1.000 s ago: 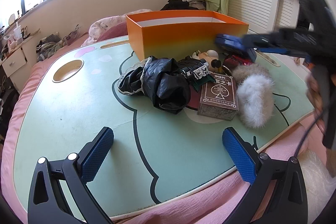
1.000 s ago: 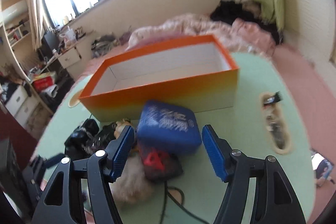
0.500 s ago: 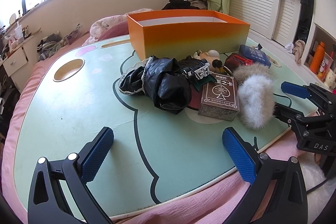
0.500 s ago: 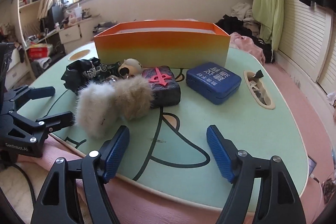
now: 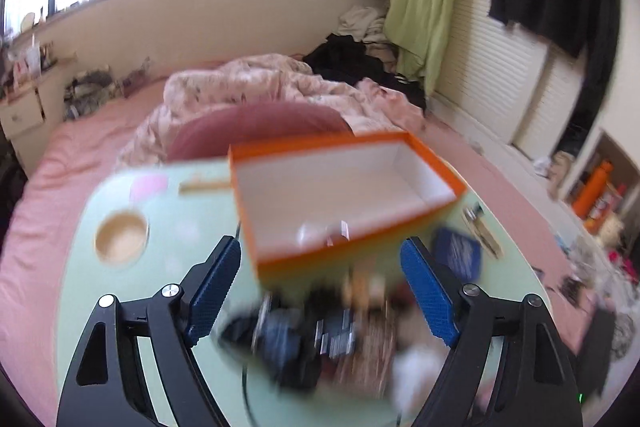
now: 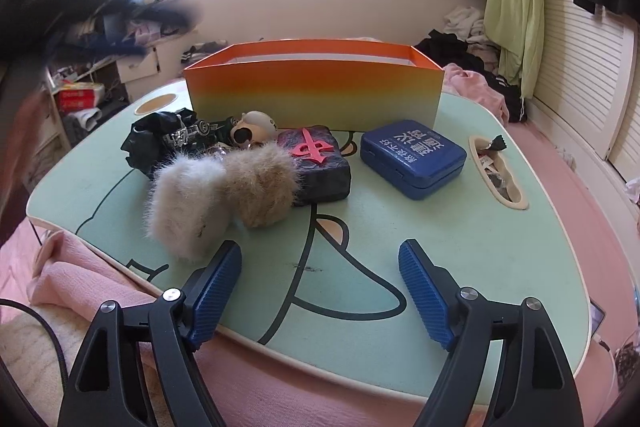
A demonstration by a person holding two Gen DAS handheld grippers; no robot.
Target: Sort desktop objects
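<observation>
An orange open box (image 6: 316, 89) stands at the back of the green lap table (image 6: 460, 251). In front of it lie a fluffy fur piece (image 6: 218, 193), a dark block with a red character (image 6: 316, 165), a blue tin (image 6: 412, 159), a black bundle (image 6: 160, 139) and a small round toy (image 6: 254, 129). My right gripper (image 6: 320, 293) is open and empty above the table's near edge. My left gripper (image 5: 322, 293) is open and empty, raised above the blurred pile, looking down into the box (image 5: 340, 195). A small whitish item shows blurred at the box's near wall.
A round cup hollow (image 5: 120, 237) sits at the table's left. A slot with small items (image 6: 496, 171) is at its right edge. The table rests on a pink bed (image 5: 60, 187) with crumpled bedding (image 5: 260, 87) behind.
My left gripper has risen and moved forward over the pile toward the box; its view is blurred. My right gripper has held near the front edge since drawing back from the blue tin.
</observation>
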